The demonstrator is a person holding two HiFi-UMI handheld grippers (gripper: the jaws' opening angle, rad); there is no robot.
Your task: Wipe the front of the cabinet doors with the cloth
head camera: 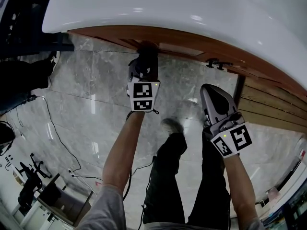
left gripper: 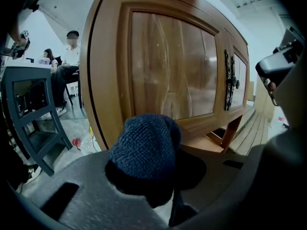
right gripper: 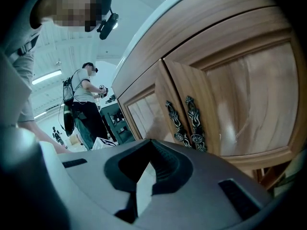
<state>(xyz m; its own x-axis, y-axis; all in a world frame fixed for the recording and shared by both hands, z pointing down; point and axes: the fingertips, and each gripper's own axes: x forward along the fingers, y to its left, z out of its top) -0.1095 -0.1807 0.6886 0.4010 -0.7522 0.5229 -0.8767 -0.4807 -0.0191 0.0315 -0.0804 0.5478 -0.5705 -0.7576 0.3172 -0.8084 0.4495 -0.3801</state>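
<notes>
The cabinet (head camera: pixel 201 49) stands under a white top (head camera: pixel 168 8), on a grey stone floor (head camera: pixel 86 95); its two wooden doors are shut, the left door (left gripper: pixel 172 66) filling most of the left gripper view; the right gripper (head camera: pixel 215 99) hangs well apart from the right door (right gripper: pixel 254 90), jaws together with nothing between them; the left gripper (head camera: pixel 144 63) is up at the cabinet front, jaws clamped on the cloth (left gripper: pixel 146 147); the cloth is a dark blue knitted wad bulging out of the jaws, close by the left door's lower left corner, though contact cannot be told; two dark ornate handles (right gripper: pixel 184 123) sit side by side where the doors meet.
</notes>
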